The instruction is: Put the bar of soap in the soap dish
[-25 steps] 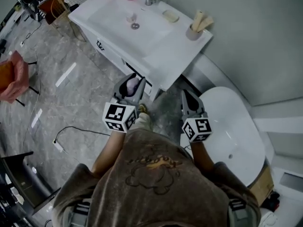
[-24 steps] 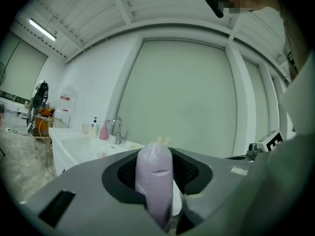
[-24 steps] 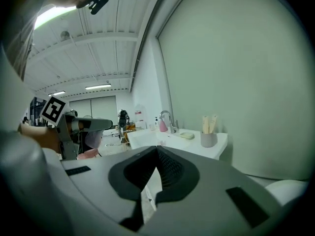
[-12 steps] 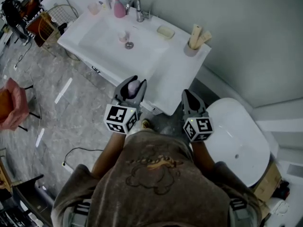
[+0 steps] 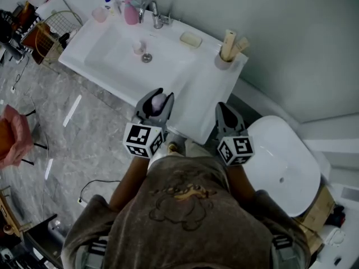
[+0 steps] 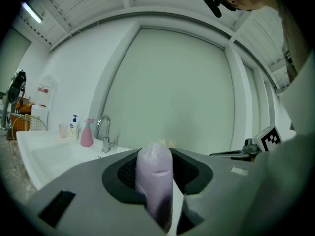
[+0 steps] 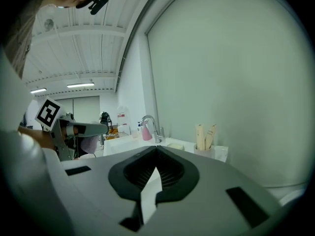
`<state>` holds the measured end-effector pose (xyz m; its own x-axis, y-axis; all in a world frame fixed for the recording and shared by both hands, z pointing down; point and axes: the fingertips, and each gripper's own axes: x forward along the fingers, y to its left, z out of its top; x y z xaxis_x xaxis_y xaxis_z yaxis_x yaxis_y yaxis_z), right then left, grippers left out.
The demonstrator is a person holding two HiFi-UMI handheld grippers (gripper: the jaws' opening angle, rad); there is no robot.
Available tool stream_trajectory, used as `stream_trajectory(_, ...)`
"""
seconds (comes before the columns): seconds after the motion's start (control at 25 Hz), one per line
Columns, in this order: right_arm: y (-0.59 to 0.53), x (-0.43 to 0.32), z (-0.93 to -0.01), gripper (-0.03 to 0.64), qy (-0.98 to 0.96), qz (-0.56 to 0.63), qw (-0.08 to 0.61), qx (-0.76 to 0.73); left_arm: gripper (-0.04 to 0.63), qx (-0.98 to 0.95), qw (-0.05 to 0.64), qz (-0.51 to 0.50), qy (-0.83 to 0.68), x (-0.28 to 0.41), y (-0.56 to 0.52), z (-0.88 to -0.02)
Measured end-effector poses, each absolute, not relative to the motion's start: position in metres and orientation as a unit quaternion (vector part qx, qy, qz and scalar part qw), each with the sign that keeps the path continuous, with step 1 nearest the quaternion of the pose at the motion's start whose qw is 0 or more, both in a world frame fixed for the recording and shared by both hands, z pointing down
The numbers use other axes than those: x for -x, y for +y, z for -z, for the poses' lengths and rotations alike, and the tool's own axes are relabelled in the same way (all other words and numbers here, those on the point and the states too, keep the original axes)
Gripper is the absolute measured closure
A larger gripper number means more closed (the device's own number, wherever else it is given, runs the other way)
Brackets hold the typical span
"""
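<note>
**Left gripper.** Your left gripper (image 5: 162, 94) is closed on the bar of soap (image 6: 154, 177). Its 2 matte grey fingers (image 6: 83, 183) press the bar from both sides, and the dark ribbed pads sit against its flat faces. The bar is pale lilac and smooth, with a rounded top edge. It stands on its narrow side and rises above the finger tips. In the head view it hangs over the front edge of the counter (image 5: 210, 86).

**Right gripper.** Your right gripper (image 5: 222, 106) holds nothing. Its 2 grey fingers (image 7: 211, 191) meet at the tips, and only a thin wedge of light shows between them lower down.

**Target.** The soap dish (image 5: 191, 39) lies at 1 o'clock from the left gripper, well apart from it. It sits on the glossy white counter near the wall, a shallow cream rectangle with rounded corners.

**Surroundings, head view.**
- The sink basin (image 5: 120, 55) is a white rectangular recess at 11 o'clock from the left gripper, with a round metal drain (image 5: 147, 58) and a small cup (image 5: 138, 48) just beside it.
- The curved chrome faucet (image 5: 151, 13) stands at 12 o'clock, with a pink pump bottle (image 5: 130, 12) just to its 9 o'clock side.
- A round holder (image 5: 226, 59) with pale stick-shaped items stands at 12 o'clock from the right gripper.
- A white oval toilet (image 5: 280, 164) lies at 4 o'clock from the right gripper.
- The floor (image 5: 73, 133) is grey veined stone.
</note>
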<state>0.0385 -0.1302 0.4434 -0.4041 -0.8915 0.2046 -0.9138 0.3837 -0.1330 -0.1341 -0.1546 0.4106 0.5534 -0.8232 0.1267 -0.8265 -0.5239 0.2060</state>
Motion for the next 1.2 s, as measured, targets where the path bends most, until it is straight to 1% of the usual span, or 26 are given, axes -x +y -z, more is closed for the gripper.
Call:
stream_trajectory(0.52,-0.2,-0.045,-0.45,0.618,-0.849,-0.113,0.053,-0.514,0.457,-0.868,0.109,-0.015,-0.485,0.117,-0.224,-0.411)
stream_trajectory(0.84,-0.224,-0.056,-0.457,0.618,-0.851,-0.124,0.052,-0.508,0.457,-0.88,0.075,-0.033,-0.468,0.098,-0.283,-0.401)
stream_trajectory(1.2,-0.24,-0.067,-0.467,0.618,-0.851,-0.141,0.045,-0.504,0.457,-0.889,0.045,-0.077,-0.449,0.072,-0.363,-0.412)
